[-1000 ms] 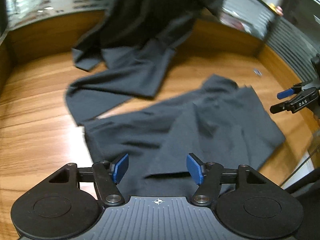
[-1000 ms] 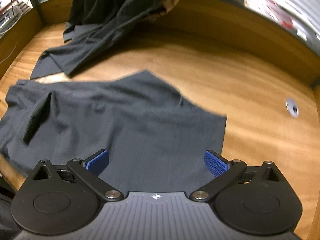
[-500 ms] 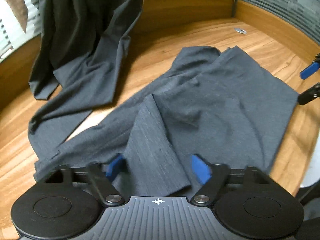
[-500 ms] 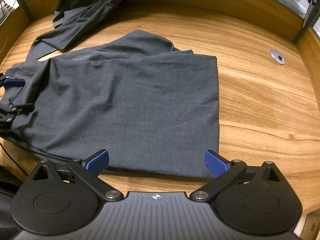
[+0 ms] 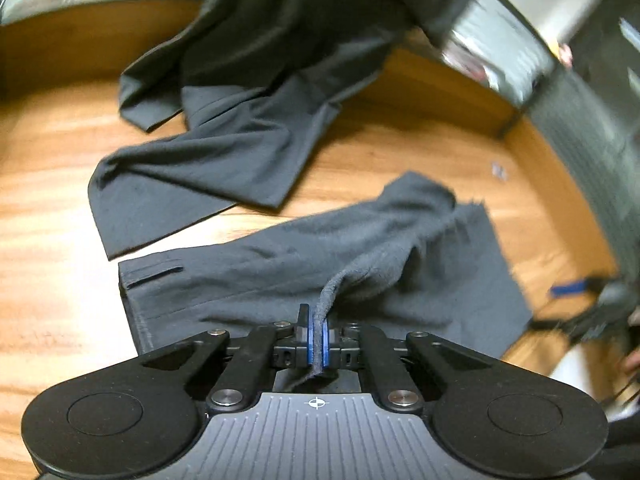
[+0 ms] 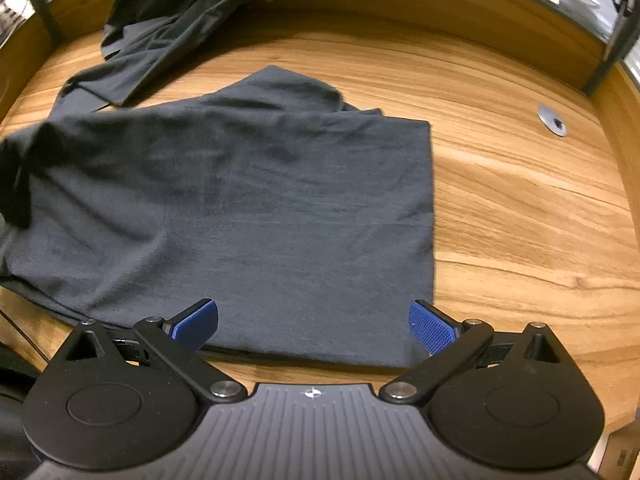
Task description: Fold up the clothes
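Note:
A dark grey garment point(image 5: 280, 272) lies spread on the wooden table point(image 5: 48, 208), with a waistband slit at its left end. My left gripper point(image 5: 318, 340) is shut on a raised fold of this garment near its front edge, lifting a ridge of cloth. In the right wrist view the same garment point(image 6: 256, 208) lies mostly flat. My right gripper point(image 6: 314, 322) is open, its blue pads just above the garment's near edge and right corner, holding nothing. The right gripper also shows blurred at the right edge of the left wrist view point(image 5: 576, 292).
A second dark garment point(image 5: 224, 128) hangs from above at the back and trails onto the table; it also shows in the right wrist view point(image 6: 160, 32). A metal grommet point(image 6: 552, 122) sits in the table at the right. A raised wooden rim point(image 6: 440, 4) bounds the back.
My left gripper has shut on a fold of the garment and lifted it. My right gripper has come closer to the garment's near edge and stays open.

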A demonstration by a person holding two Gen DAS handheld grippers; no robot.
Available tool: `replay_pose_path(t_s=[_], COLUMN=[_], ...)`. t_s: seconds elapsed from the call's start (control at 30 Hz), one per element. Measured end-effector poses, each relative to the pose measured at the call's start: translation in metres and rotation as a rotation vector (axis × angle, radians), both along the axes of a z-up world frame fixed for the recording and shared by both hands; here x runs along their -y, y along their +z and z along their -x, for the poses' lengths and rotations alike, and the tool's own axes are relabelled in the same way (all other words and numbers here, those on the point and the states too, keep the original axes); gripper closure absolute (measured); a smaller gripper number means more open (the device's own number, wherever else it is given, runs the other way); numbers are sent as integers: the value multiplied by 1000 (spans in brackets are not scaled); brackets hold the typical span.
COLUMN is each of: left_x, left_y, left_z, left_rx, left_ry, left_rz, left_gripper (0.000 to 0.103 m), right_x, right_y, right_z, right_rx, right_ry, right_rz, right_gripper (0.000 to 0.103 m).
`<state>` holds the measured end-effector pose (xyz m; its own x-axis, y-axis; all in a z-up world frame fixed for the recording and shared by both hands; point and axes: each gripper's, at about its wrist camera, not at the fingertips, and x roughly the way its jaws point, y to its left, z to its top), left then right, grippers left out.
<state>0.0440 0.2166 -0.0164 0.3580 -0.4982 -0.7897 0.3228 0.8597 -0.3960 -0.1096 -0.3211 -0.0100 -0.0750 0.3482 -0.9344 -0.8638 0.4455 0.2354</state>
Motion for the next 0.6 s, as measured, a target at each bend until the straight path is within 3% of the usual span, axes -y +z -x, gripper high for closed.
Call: replay_pose_path(t_s=[0.13, 0.23, 0.3, 0.4, 0.5, 0.57, 0.6], left_x=[-25, -40, -43, -48, -53, -56, -58], left_y=[8, 3, -8, -31, -35, -37, -34], left_z=[-22, -34, -42, -51, -45, -42, -36], left_rx=[-155, -214, -207, -245, -234, -226, -212], left_ry=[56, 112, 137, 150, 171, 186, 186], left_rz=[111, 126, 50, 37, 35, 35, 34], left_gripper=[97, 97, 96, 95, 79, 60, 57], right_x=[-6, -6, -4, -2, -5, -8, -9], right_y=[1, 0, -1, 2, 9, 14, 16], right_z=[11, 18, 22, 29, 38, 45, 47], right_rx=[-2, -10, -17, -22, -27, -19, -15], right_ry=[40, 58, 56, 57, 106, 142, 154], right_rz=[-14, -17, -20, -37, -62, -67, -66], right_gripper=[1, 1, 1, 1, 1, 1, 1])
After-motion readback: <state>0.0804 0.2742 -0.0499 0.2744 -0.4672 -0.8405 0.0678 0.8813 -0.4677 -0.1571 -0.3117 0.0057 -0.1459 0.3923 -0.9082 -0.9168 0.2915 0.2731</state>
